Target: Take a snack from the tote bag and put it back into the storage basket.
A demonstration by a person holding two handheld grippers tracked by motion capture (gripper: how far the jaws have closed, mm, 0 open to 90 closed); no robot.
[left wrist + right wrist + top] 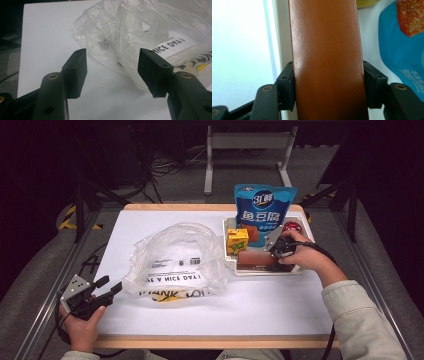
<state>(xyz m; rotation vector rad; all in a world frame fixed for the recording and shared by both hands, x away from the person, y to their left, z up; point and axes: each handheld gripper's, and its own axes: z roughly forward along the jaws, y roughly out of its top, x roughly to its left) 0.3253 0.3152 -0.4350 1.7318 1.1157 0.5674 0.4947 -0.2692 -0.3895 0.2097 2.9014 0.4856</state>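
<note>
White wood-edged table; dark room, grey floor, cables behind.

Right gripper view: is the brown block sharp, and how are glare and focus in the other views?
Right gripper view: brown block close and soft, with a pale sheen. Left gripper view: plastic bag bright, slightly washed out, pads sharp. High view: white table well lit, surroundings dark.
</note>
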